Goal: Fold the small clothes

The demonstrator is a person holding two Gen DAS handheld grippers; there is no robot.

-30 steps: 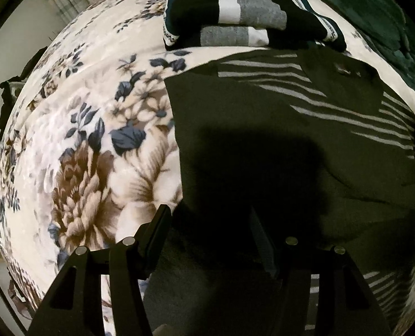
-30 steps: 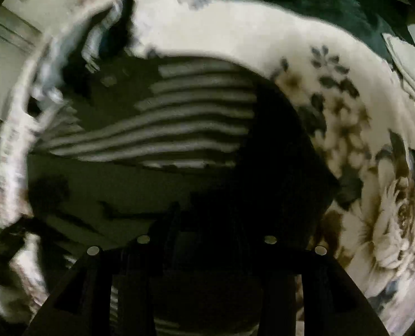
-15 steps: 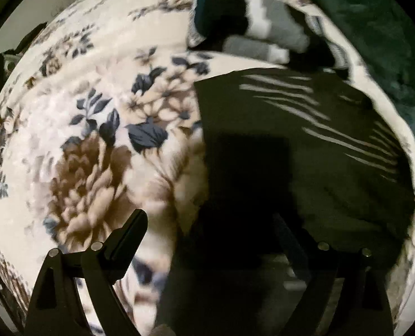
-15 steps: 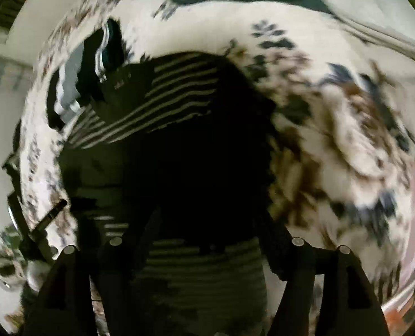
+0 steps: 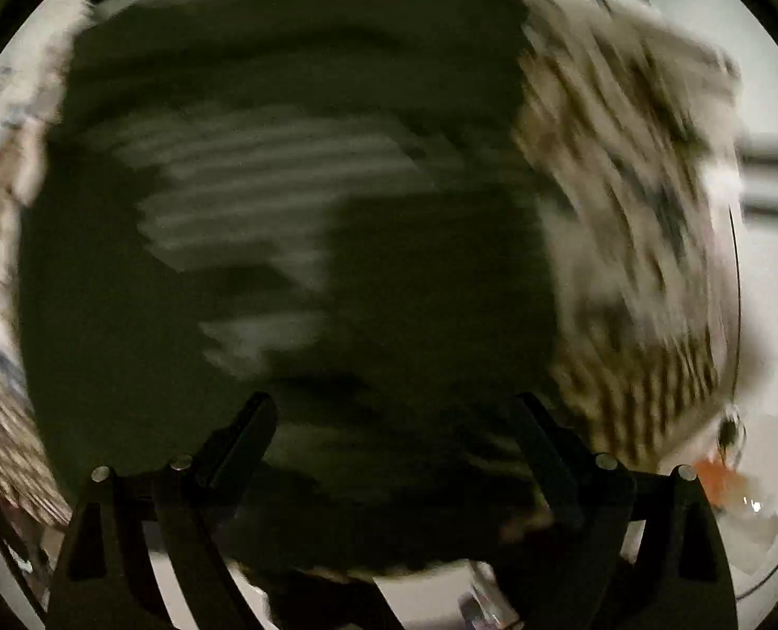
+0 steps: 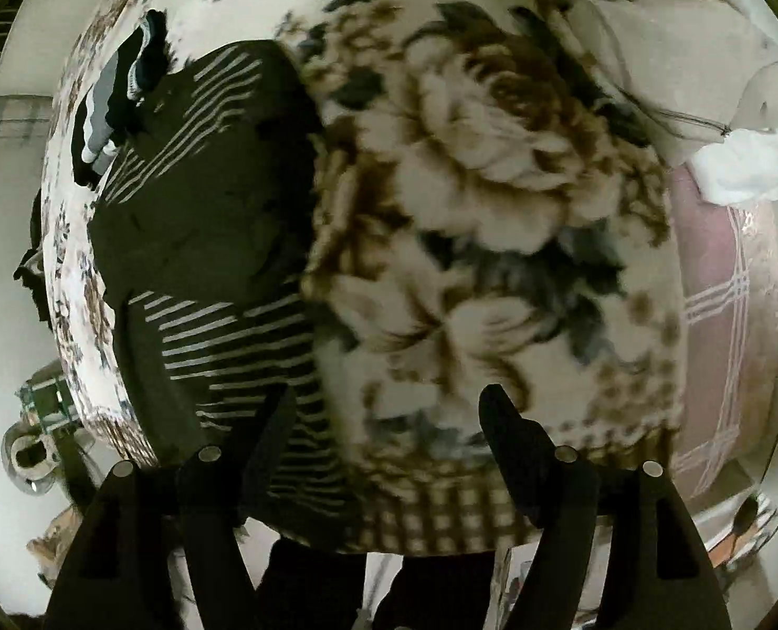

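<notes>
A dark striped garment lies on a floral blanket at the left of the right wrist view. It fills most of the blurred left wrist view. My left gripper is open and empty over the garment. My right gripper is open and empty, above the blanket beside the garment's right edge. A folded dark and grey garment lies past the striped one at the far left.
White bedding is piled at the upper right. A pink checked sheet shows at the blanket's right edge. The blanket's checked front border hangs over the bed edge, floor below.
Both grippers have drawn back and swung to the right. The left view is now blurred and filled by the garment. The right view now looks mostly at bare blanket.
</notes>
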